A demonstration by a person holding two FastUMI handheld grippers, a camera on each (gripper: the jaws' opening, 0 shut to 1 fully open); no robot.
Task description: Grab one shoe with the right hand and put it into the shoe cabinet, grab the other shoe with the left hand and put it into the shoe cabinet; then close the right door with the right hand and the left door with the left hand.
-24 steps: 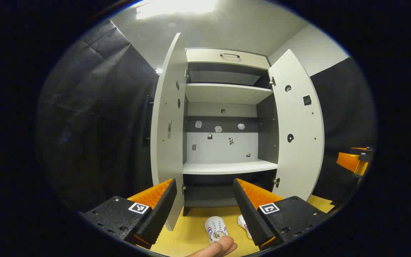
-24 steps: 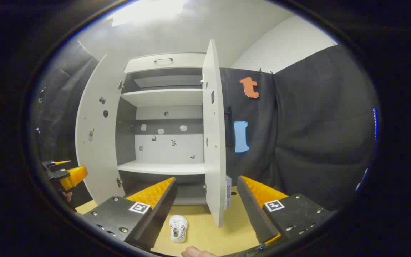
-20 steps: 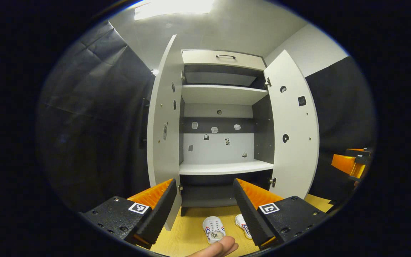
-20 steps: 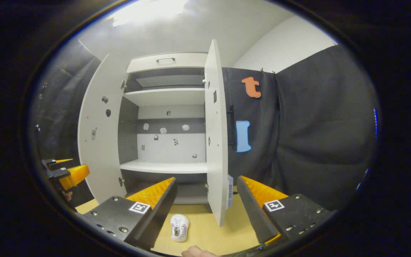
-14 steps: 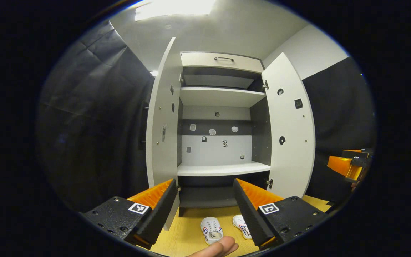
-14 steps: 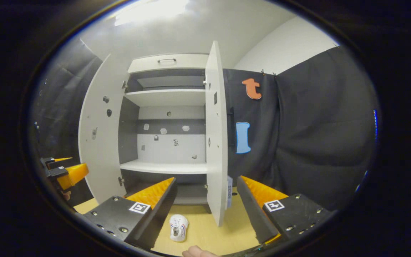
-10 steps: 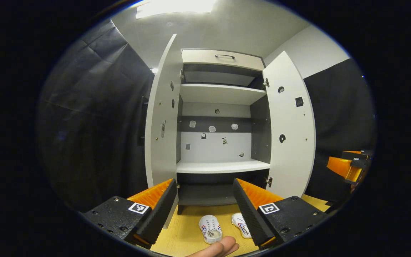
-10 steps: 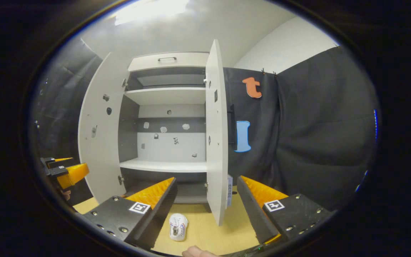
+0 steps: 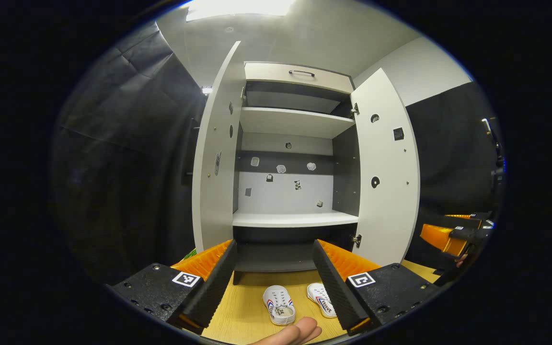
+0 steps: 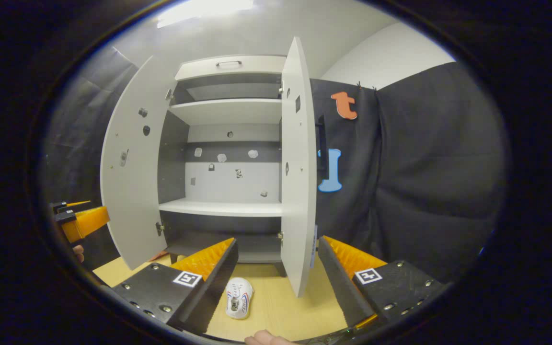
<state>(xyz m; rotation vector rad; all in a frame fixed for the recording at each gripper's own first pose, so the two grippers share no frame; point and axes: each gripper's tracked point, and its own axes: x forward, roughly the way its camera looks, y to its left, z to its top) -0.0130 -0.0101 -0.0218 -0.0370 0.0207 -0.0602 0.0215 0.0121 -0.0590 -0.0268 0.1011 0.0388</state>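
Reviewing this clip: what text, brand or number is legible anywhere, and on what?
Print on the shoes: too small to read.
Stickers on the cabinet's back wall: too small to read.
Paper strip on the right door: blurred.
Nothing here reads clearly.

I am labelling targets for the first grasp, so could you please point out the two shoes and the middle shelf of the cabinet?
left shoe (image 9: pixel 279 308): left gripper view, on its upper.
right shoe (image 9: pixel 320 304): left gripper view, on its visible side.
middle shelf (image 9: pixel 295 219): left gripper view, on its bare top.
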